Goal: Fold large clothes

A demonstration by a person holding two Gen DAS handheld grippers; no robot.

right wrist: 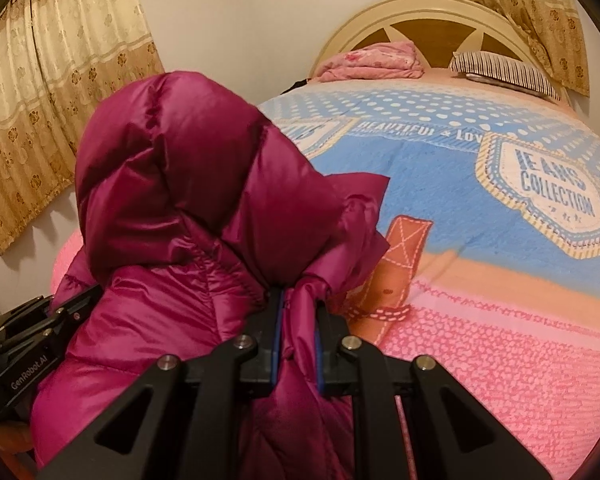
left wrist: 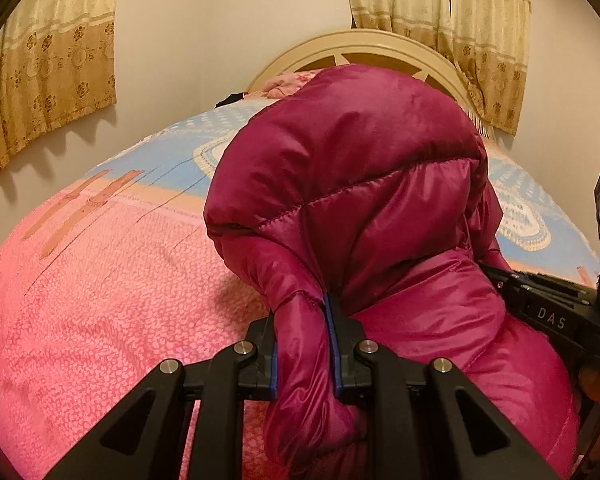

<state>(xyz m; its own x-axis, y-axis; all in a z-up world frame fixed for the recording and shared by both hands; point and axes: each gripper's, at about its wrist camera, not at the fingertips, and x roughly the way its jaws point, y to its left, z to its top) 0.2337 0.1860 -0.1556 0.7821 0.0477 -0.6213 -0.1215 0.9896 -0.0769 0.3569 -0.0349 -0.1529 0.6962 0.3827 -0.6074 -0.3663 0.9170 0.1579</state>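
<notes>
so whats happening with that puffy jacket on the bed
A person holds a magenta puffer jacket with two handheld tongs. The left tongs and the right tongs are each shut on a bunched bit of its fabric, so the jacket humps up above the pink and blue bedspread. It is not yet folded.

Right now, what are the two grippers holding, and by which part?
Both hold the magenta puffer jacket: the left gripper and right gripper each pinch a bunched fold of its padded fabric; which part cannot be told.

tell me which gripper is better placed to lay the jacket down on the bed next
Neither alone. The left gripper and right gripper each pinch a fold of the magenta puffer jacket, lifted above the bedspread; they should probably lower together.
</notes>
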